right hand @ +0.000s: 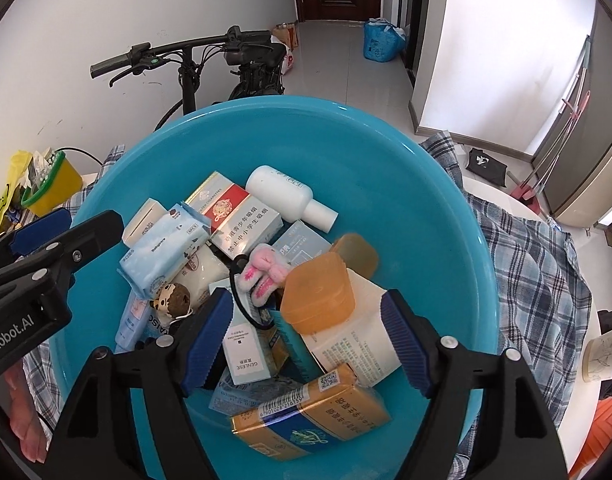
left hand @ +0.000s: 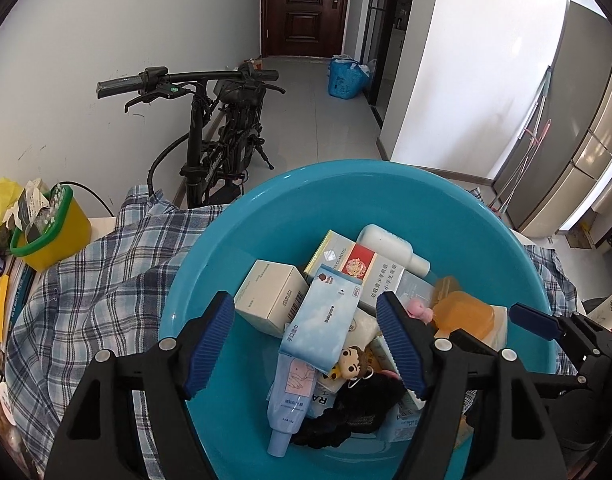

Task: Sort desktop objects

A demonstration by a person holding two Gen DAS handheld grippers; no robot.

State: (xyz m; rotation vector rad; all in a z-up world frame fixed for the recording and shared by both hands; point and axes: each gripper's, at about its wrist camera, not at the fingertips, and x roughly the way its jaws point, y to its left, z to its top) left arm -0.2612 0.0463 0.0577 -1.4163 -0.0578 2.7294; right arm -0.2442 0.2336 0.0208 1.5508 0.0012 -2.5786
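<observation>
A round blue basin (left hand: 346, 168) (right hand: 265, 104) holds a pile of small items. My left gripper (left hand: 306, 344) hangs open over a light-blue wipes pack (left hand: 326, 320), a cream box (left hand: 271, 294), a doll keychain (left hand: 352, 362) and a blue tube (left hand: 285, 404). Its pads touch nothing. My right gripper (right hand: 306, 344) stands open above an orange plastic case (right hand: 320, 296), a white box (right hand: 358, 344) and a gold carton (right hand: 310, 416). Farther back lie a red-and-white cigarette carton (right hand: 241, 216) and a white bottle (right hand: 285, 196). The left gripper's finger (right hand: 41, 228) shows at the basin's left rim.
The basin sits on a blue plaid cloth (left hand: 105, 280) (right hand: 538, 280). A yellow bin with a green rim (left hand: 49, 236) stands at the left beside stacked books. A paper cup (right hand: 602, 356) is at the right. A black bicycle (left hand: 217, 140) is parked behind the table.
</observation>
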